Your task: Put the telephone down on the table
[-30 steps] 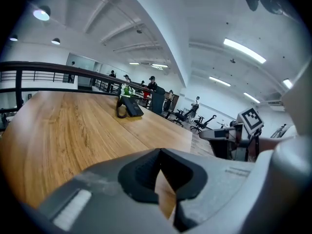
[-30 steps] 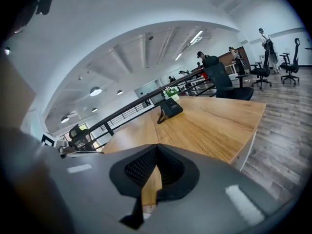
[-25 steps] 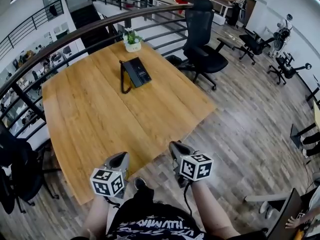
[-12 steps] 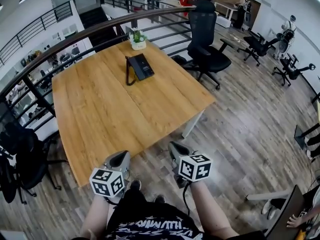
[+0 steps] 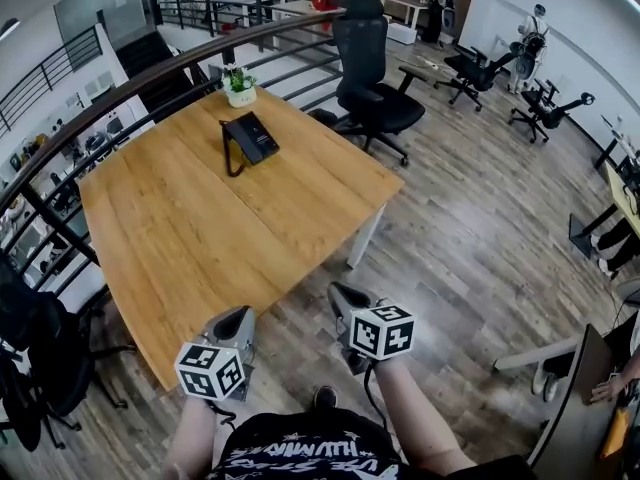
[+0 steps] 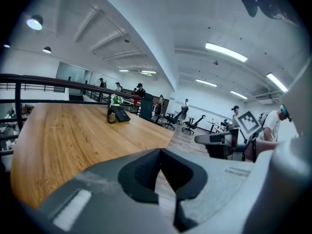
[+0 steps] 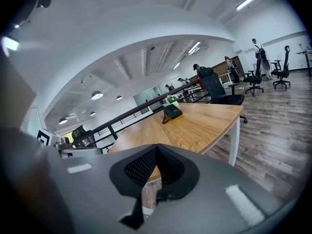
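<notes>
Both tongs are empty here: the left gripper (image 5: 236, 320) at lower left has its jaws pressed together on nothing, and the right gripper (image 5: 341, 295) beside it is just as tightly closed, gripping nothing. The telephone (image 5: 250, 140) is already resting on the wooden table (image 5: 190, 248), up in the upper left of the frame, near the far edge and close to a small potted plant (image 5: 238, 86), with a black office chair (image 5: 368, 78) to its right. By the look of it the putting-down is done, or not yet started; either way the phone is well apart from both tools. Any further move would mean coming close to the table and parting the jaws first. The phone itself is a flat black desk set with a sloped face and a dark cord looping along its left side.
</notes>
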`<state>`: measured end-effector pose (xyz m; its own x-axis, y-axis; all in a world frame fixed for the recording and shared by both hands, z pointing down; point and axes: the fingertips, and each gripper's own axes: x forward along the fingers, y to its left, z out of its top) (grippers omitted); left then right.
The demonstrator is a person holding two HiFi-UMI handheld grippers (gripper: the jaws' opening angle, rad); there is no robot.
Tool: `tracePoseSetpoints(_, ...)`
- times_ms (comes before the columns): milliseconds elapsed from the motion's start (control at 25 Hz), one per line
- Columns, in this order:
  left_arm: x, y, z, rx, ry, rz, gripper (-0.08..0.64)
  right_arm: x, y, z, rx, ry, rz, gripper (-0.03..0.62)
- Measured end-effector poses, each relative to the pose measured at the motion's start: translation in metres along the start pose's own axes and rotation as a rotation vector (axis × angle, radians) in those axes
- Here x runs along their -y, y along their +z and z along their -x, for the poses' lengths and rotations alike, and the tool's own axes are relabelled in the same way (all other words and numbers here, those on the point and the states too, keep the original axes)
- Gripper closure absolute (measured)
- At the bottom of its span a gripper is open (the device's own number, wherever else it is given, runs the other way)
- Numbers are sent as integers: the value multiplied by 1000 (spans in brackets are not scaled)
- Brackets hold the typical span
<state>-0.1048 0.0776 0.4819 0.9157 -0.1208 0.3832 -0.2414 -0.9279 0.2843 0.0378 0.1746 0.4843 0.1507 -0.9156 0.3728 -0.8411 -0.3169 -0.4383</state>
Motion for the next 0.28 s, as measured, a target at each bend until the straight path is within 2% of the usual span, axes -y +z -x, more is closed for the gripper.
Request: tracePoseSetpoints(280,-36,-6,46,2,17,18,558,-51,-12,-4,15,-9,29,594)
